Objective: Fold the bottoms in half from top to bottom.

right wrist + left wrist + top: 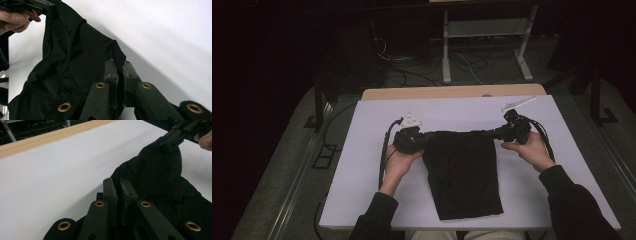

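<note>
Black garment [464,172] lies centre frame in the high view, on the white desk [362,175], running from mid-frame down toward the lower edge. Looks folded into a long rectangle; kind of garment not clear.

Left tool [428,138] at the cloth's upper left corner, right tool [481,134] at its upper right corner. In the left gripper view the left tool [119,185] has its jaws pressed nearly together with dark fabric [160,185] bunched at them; the right gripper view shows the same for the right tool [120,67], cloth [72,62] gathered against the pads. Judged: both pinching the top edge, one corner each.

Handling, judged: soft, limp, light. Thin weave, creases freely, sags between the two holds. No stiffness, so any unsupported stretch will droop and drag on the desk. Not fragile. Matte surface should grip well enough, but a thin pinch of only one layer could slip out.

Best holds: the two top corners, through all layers, well apart to keep the edge taut.
</note>
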The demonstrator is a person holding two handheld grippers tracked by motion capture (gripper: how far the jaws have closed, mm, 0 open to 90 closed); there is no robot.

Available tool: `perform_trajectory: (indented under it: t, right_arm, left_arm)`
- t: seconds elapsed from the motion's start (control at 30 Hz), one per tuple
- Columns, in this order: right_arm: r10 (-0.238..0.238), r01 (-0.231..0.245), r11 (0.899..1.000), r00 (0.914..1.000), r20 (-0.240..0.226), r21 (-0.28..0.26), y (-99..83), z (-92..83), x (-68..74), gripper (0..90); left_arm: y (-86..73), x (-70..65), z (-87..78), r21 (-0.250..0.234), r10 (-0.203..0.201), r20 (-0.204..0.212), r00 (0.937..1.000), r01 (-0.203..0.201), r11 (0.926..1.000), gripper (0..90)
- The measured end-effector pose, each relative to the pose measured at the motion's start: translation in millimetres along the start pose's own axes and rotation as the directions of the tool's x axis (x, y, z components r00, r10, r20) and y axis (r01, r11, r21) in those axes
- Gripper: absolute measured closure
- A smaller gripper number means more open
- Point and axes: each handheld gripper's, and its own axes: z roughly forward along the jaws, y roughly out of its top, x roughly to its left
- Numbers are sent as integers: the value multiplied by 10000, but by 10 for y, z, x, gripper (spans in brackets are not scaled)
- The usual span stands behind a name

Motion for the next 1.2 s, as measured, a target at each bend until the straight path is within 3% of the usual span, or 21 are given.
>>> perform_trajectory:
  t: [0.43,0.57,0.7,0.73,0.83,1.07,1.2]
  right_arm:
    - [253,-233,9991,9980,586,-346,299,96,-95,837]
    - [374,-339,9983,9964,759,-477,398,141,-147,837]
    - [575,-519,9963,9949,827,-688,431,215,-235,837]
    - [643,-574,9949,9944,839,-826,427,240,-272,837]
    - [984,-890,9903,9915,854,-1071,412,288,-361,837]
    - [1413,-1304,9859,9846,1033,-1050,389,390,-500,827]
    - [1643,-1551,9823,9827,855,-1050,341,396,-548,734]
  left_arm:
    - [208,302,82,36,145,-424,9990,-144,9999,833]
    - [254,444,155,-150,137,-534,9985,-145,9998,833]
    - [239,594,242,-825,-631,-389,9973,597,9948,833]
    - [242,611,261,-832,-579,-416,9975,543,9950,833]
    - [249,678,357,-626,-372,-599,9975,334,9975,833]
    - [187,741,495,-316,-603,-701,9957,582,9978,804]
    - [139,746,479,-233,-802,-649,9947,788,9966,736]
